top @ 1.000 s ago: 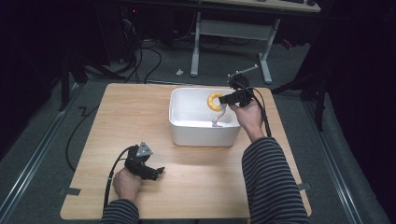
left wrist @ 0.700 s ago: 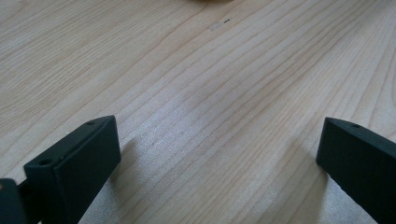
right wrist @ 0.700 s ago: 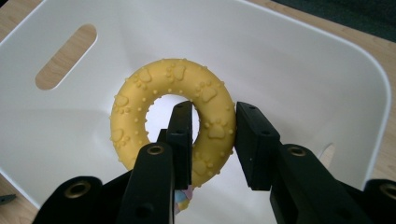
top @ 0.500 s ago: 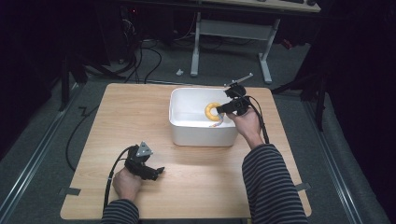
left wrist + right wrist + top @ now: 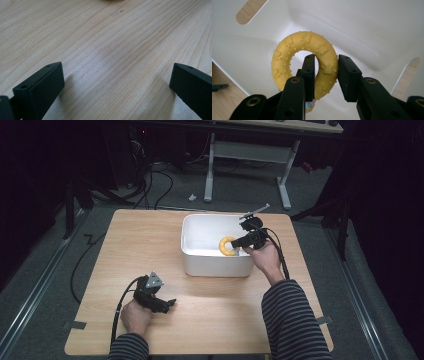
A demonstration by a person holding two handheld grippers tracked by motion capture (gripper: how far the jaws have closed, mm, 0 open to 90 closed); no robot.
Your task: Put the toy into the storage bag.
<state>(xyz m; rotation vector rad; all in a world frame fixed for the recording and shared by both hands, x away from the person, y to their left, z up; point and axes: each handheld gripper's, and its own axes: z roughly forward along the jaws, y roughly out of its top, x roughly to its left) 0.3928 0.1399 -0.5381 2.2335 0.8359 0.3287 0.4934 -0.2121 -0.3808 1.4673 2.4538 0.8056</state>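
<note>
A yellow rubber ring (image 5: 294,62) with paw prints hangs inside the white tub (image 5: 200,242). My right gripper (image 5: 325,72) is shut on the ring's lower right side, one jaw through its hole and one outside. In the high view the ring (image 5: 226,246) sits over the tub's right half, with the right gripper (image 5: 239,245) reaching in over the right rim. My left gripper (image 5: 170,303) rests low on the table (image 5: 125,250) near its front left, its jaws wide open with nothing but bare wood (image 5: 115,57) between them.
The tub has oval handle slots (image 5: 247,11) in its walls. Something small and pastel (image 5: 310,106) peeks out below the ring. A cable (image 5: 122,300) trails from the left gripper. Dark floor, cables and a desk frame (image 5: 250,150) lie beyond the table.
My right hand has come down and a little left, lowering the yellow ring from above the tub's rim into the tub. The left hand has not moved.
</note>
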